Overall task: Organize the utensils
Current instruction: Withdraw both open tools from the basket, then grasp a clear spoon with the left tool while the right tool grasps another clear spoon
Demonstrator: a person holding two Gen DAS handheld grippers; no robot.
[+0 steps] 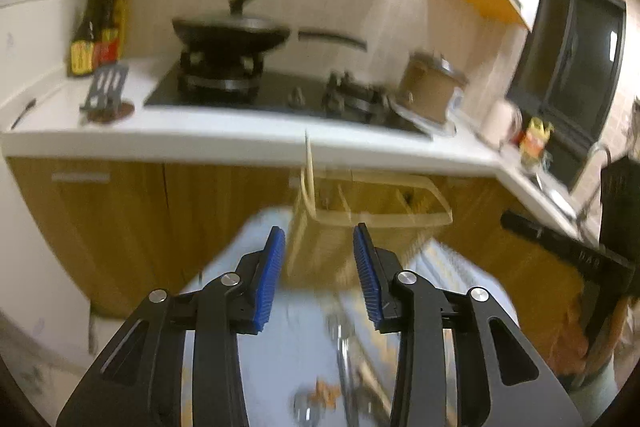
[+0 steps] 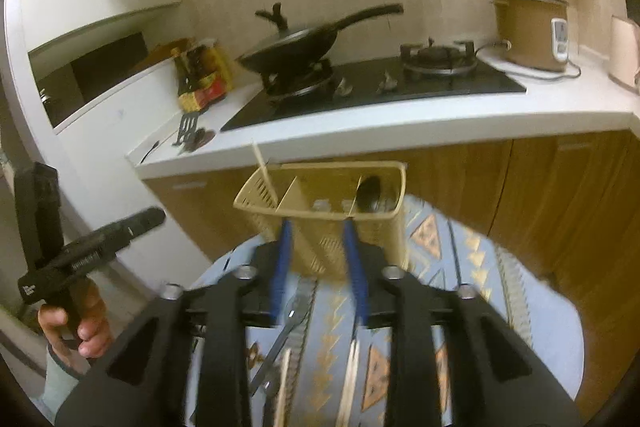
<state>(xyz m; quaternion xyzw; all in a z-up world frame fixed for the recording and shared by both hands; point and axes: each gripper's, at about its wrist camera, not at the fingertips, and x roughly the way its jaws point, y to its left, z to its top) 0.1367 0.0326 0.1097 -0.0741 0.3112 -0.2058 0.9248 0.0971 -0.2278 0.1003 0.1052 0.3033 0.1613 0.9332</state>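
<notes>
Both my tongs, left gripper [image 1: 320, 251] and right gripper [image 2: 316, 247], are released before the caddy [image 2: 320, 215], where a chopstick [image 2: 262, 167] points up.

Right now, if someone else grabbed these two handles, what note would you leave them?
Left gripper: open, empty, held above the table.
Right gripper: open, empty, facing the caddy.
Caddy stands on the patterned cloth; a chopstick stands in its left compartment, a spoon in its right.
Done: those two are sorted.
Left: a knife and wooden chopsticks lie on the cloth below the right gripper; blurred metal utensils lie below the left one.
</notes>
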